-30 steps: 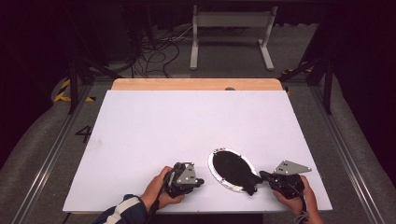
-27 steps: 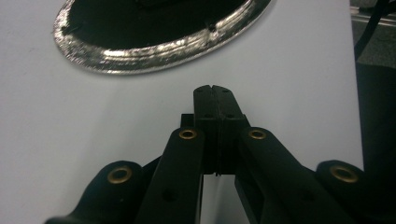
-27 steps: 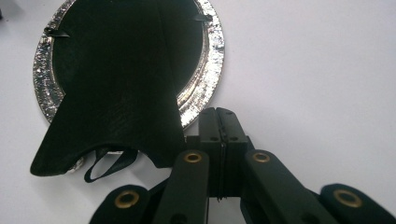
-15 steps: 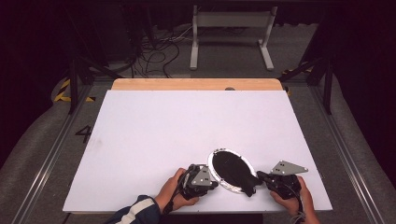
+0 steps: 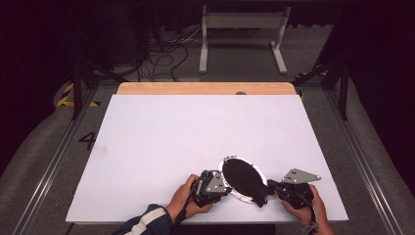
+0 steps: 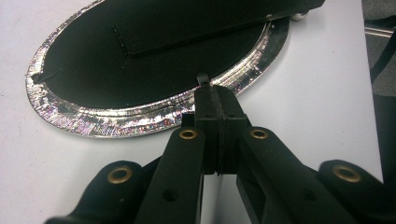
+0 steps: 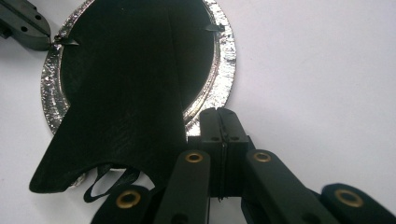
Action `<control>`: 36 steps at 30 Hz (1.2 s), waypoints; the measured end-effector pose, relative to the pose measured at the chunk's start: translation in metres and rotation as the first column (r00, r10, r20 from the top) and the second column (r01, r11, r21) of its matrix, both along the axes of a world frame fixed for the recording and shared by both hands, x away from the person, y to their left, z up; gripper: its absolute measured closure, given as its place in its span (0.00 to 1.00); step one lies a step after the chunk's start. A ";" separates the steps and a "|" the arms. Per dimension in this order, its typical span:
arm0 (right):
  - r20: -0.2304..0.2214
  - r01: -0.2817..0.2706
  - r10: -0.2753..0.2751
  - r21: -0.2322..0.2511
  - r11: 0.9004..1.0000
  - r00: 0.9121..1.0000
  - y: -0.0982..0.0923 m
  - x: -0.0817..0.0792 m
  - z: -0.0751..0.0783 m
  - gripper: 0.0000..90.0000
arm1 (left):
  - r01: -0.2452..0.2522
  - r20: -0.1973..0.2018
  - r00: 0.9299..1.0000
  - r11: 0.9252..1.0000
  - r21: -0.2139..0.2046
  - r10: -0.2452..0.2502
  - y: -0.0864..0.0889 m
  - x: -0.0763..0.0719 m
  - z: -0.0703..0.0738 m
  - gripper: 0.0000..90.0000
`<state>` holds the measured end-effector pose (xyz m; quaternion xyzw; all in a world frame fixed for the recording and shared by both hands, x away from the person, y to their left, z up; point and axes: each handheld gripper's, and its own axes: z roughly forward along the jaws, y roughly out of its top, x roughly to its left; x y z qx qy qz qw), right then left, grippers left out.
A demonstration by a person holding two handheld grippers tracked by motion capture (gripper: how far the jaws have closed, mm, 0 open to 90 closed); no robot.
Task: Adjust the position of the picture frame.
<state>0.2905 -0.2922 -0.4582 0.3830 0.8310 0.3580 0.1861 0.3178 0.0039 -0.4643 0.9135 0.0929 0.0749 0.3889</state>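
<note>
Taking the oval plate (image 5: 243,177) as the landmark: it is lying on the white worktop (image 5: 195,137) near the person's edge, silver-rimmed and dark inside, with its long axis running from far-left to near-right.

On the plate's left side, the left claw (image 5: 219,184) is sitting with its jaws pressed together, pinching nothing that I can make out. In the left gripper view that claw (image 6: 215,95) is touching, or all but touching, the shiny rim, beside a small dark tab that is sticking up there.

Across the plate, a black sheet (image 7: 126,102) is lying over the dark centre and spilling past the near-right end of the rim.

On the plate's near-right end, the right claw (image 5: 272,186) is also resting with its jaws pressed together; in its own view it (image 7: 218,116) is sitting against the rim, just beside the sheet's edge.

Both claws are flanking the plate about equally closely, so I would judge either could act first; the sheet's overhang is lying nearer the right one.
</note>
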 end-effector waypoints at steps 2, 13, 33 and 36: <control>-0.006 0.001 -0.001 0.012 1.000 1.000 0.000 0.001 0.000 1.00 | -0.002 0.000 1.000 1.000 0.002 0.002 0.001 0.001 0.000 1.00; -0.012 -0.001 0.001 0.024 1.000 1.000 0.007 0.003 0.000 1.00 | -0.037 0.008 0.999 0.999 0.013 0.037 0.007 0.010 0.001 1.00; -0.029 -0.074 0.075 0.039 0.997 0.997 0.043 0.013 -0.001 1.00 | -0.179 -0.017 0.984 0.984 0.020 0.180 0.038 0.048 0.003 1.00; -0.020 -0.064 0.065 0.031 0.997 0.998 0.052 0.013 -0.001 1.00 | -0.202 0.001 0.979 0.979 0.019 0.202 0.041 0.054 0.003 1.00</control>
